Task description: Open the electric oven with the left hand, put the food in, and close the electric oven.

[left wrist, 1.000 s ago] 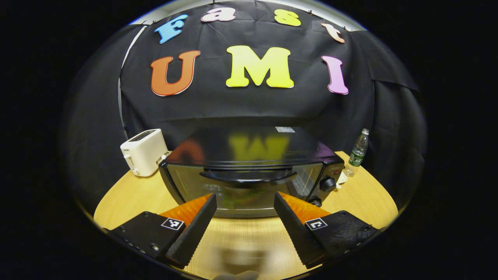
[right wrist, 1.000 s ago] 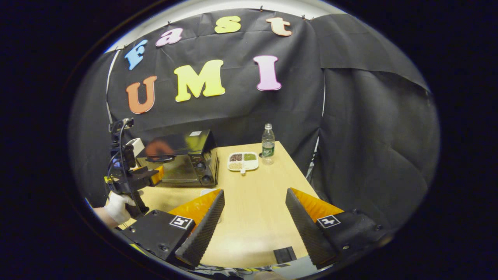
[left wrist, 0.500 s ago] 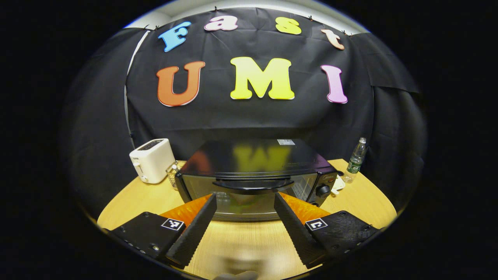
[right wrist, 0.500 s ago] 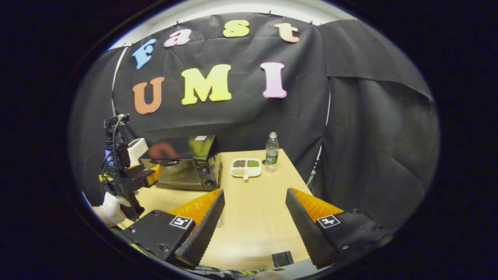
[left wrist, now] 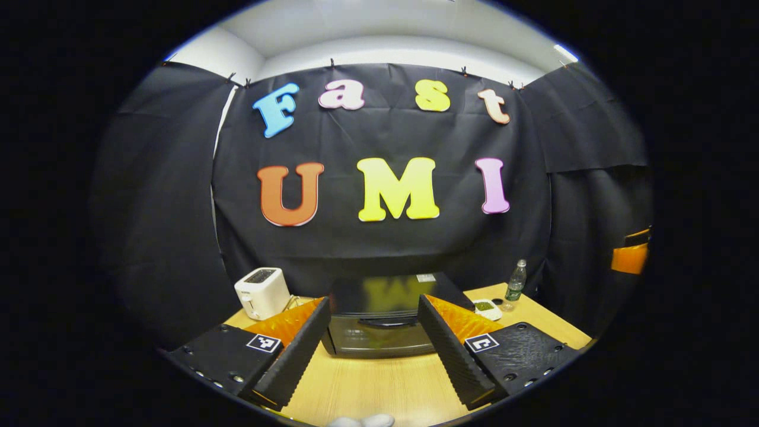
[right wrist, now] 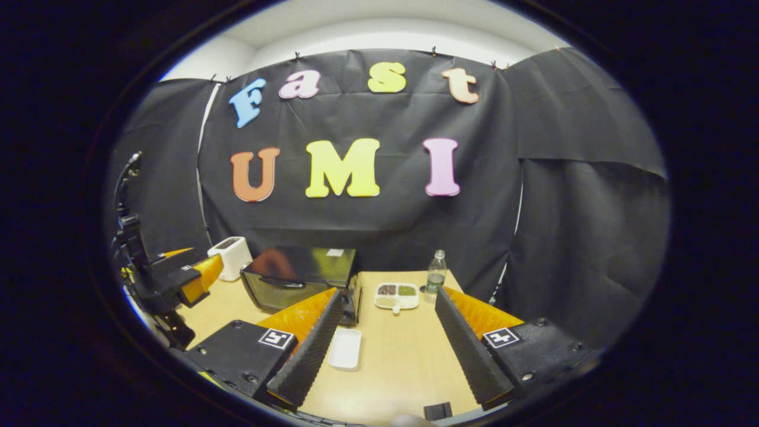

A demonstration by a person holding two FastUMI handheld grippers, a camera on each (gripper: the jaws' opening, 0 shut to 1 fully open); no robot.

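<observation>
Black box-shaped electric oven w/ glass door on light wooden table, door shut, curved black handle along top of door. Front faces left gripper view straight on; long axis runs side to side across that view, parallel to back wall. In right gripper view same oven sits left of centre, front turned toward left-near side of table.

Left gripper: fingers well apart, nothing between them, held off the table short of oven front, not touching. Seen from right gripper view at far left, orange-and-black, apart from oven.

Right gripper: fingers spread wide, nothing held, above table's near part. Orange bit of it at far right edge of left gripper view.

White rectangular empty tray flat on table just beside right gripper's left finger, long axis running away from camera toward oven's right end. White divided plate w/ brown, green, pale portions of food farther back, right of oven, short handle pointing toward near edge. Same plate peeks out past oven's right side.

Clear plastic bottle w/ green label upright just right of plate, near back wall; also. White two-slot toaster left of oven, apart from it; also.
</observation>
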